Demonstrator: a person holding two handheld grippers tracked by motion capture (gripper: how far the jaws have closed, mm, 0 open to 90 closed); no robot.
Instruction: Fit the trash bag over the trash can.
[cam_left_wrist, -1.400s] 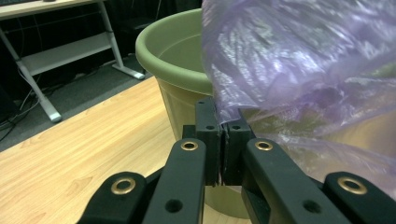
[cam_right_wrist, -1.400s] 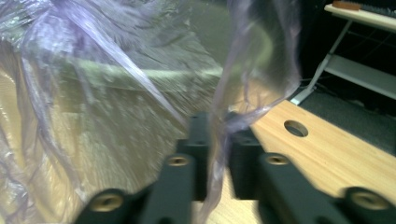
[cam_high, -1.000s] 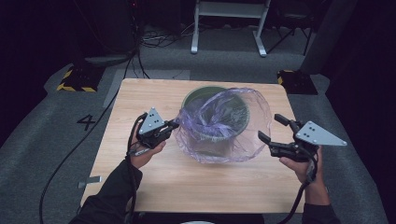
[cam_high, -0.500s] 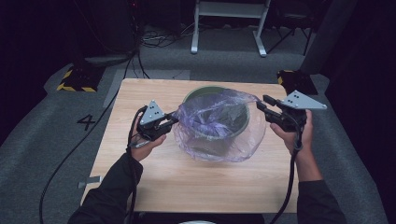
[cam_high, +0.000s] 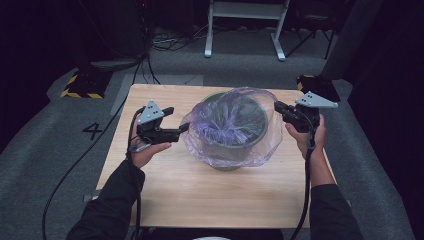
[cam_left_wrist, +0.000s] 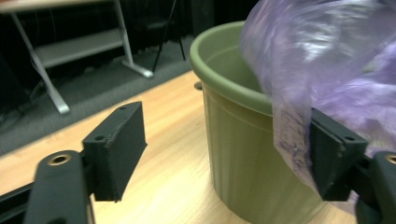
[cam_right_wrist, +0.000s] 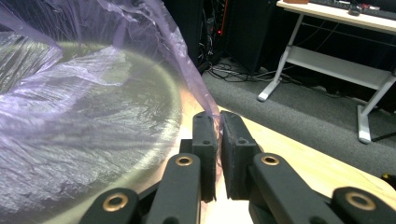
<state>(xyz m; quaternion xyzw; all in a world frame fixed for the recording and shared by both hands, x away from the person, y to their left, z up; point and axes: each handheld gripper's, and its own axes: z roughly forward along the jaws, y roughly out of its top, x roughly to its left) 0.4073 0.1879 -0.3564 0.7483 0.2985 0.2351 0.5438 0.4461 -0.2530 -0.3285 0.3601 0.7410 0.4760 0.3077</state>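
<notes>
Thin, limp purple bag (cam_high: 235, 131) over bin (cam_left_wrist: 233, 154) tears easily; right gripper (cam_right_wrist: 218, 140) pinches its edge, left gripper (cam_left_wrist: 224, 154), just opened, stands spread.

A thin, glossy, crinkled purple plastic bag (cam_high: 235, 125) drapes a matt green ribbed plastic bin (cam_left_wrist: 238, 154) on a smooth pale wooden table (cam_high: 200, 195).

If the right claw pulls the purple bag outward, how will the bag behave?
The purple bag looks thin and crinkled, so it will probably stretch and drape, not keep shape. Pinched in the right claw, it may slip or tear. The green bin seems light and might tip.
</notes>
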